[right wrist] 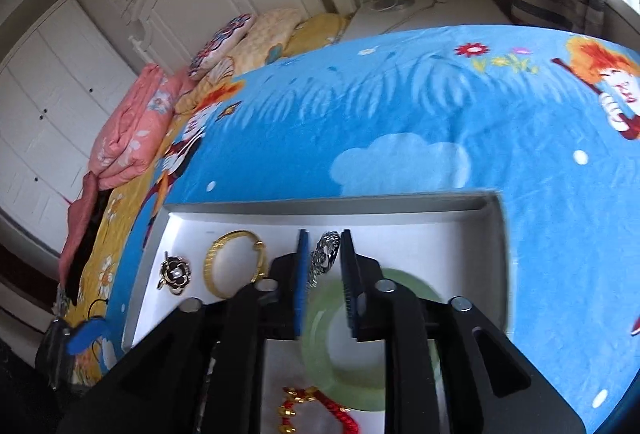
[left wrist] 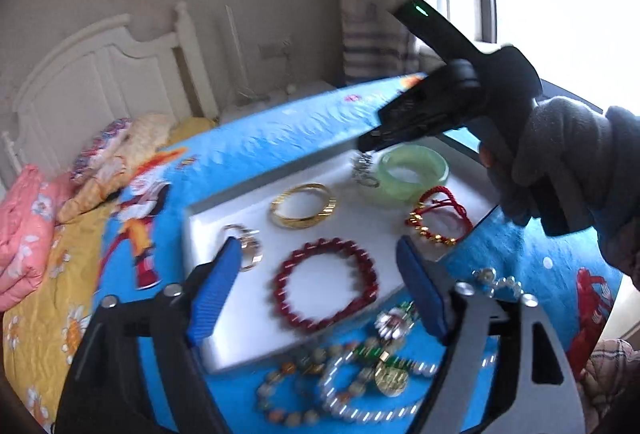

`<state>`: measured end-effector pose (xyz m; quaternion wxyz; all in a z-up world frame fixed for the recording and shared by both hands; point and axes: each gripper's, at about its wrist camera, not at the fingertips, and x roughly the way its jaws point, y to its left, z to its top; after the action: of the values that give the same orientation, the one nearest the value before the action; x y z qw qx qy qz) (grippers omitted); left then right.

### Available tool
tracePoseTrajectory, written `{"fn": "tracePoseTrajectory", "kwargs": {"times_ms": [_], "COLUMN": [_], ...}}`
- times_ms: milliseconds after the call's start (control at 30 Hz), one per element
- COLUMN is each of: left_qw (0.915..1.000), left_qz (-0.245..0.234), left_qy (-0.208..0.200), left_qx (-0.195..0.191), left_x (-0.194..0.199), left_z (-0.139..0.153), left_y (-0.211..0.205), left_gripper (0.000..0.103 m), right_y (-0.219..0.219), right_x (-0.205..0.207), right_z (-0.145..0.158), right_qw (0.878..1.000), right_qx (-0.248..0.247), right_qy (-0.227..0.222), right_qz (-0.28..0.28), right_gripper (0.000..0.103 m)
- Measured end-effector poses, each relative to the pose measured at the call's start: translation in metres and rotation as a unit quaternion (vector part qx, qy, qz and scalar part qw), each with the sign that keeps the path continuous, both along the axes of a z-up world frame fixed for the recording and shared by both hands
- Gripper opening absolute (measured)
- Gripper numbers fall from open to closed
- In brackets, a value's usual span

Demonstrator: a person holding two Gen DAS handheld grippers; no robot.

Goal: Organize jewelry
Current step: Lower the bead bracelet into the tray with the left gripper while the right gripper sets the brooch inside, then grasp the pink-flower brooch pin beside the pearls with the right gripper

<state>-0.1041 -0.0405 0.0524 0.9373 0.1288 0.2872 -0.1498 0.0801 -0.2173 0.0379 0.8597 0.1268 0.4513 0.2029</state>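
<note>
The bed (right wrist: 400, 105), under its blue cartoon blanket, fills the middle of both views. On it sits the white tray (left wrist: 224, 322), centre of the left view, lower centre of the right view.

Your left tongs (left wrist: 316, 290) stand wide apart with nothing in them, lower centre of frame, framing the dark red bead bracelet (left wrist: 326, 284) on the tray. Your right tongs (right wrist: 325, 286) are narrowed around a silver chain piece (right wrist: 326, 258), lower centre of the right view; whether the pads (right wrist: 303, 274) press it, you cannot tell. In the left view it dangles at the tip, above the tray.

Green bangle (left wrist: 412, 173) lies upper right on the tray, gold bangle (left wrist: 303, 205) left of it, red cord bracelet (left wrist: 438, 215) at the right edge.

A heap of bead strands (left wrist: 352, 382) lies off the tray, bottom centre of the left view.

A black flower brooch (right wrist: 175, 275) is at the tray's left in the right view.
</note>
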Motion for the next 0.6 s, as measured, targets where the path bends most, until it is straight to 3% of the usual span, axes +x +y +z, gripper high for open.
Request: {"fn": "tracePoseTrajectory", "kwargs": {"times_ms": [33,67,267,367,433,600], "left_qw": [0.9999,0.9997,0.9955,0.9922,0.9899,0.9834], "left_qz": [0.008,0.015,0.090,0.124,0.140,0.170], "left_qy": [-0.009,-0.016,-0.030,-0.015,-0.002,0.017], "left_qx": [-0.005,-0.007,-0.002,-0.008,-0.024,-0.062], "left_x": [-0.008,-0.015,-0.055,-0.065,-0.067,-0.069], "left_z": [0.002,0.004,-0.005,-0.014,-0.019,-0.029], "left_y": [0.009,0.016,0.068,0.095,0.111,0.133], "left_gripper": [0.088,0.092,0.100,0.100,0.100,0.100], "right_y": [-0.004,-0.009,-0.038,-0.037,-0.032,-0.016], "right_x": [-0.002,-0.005,-0.049,-0.083,-0.106,-0.154], "right_z": [0.002,0.005,0.032,0.039,0.038,0.029], "right_qw": [1.000,1.000,0.995,0.992,0.989,0.983], "right_qx": [0.005,0.013,0.042,0.026,0.003,-0.049], "right_qy": [-0.005,-0.016,-0.088,-0.126,-0.145,-0.176], "right_qz": [-0.004,-0.012,-0.032,-0.015,-0.004,0.028], "right_gripper": [0.062,0.069,0.070,0.070,0.075,0.076]}}
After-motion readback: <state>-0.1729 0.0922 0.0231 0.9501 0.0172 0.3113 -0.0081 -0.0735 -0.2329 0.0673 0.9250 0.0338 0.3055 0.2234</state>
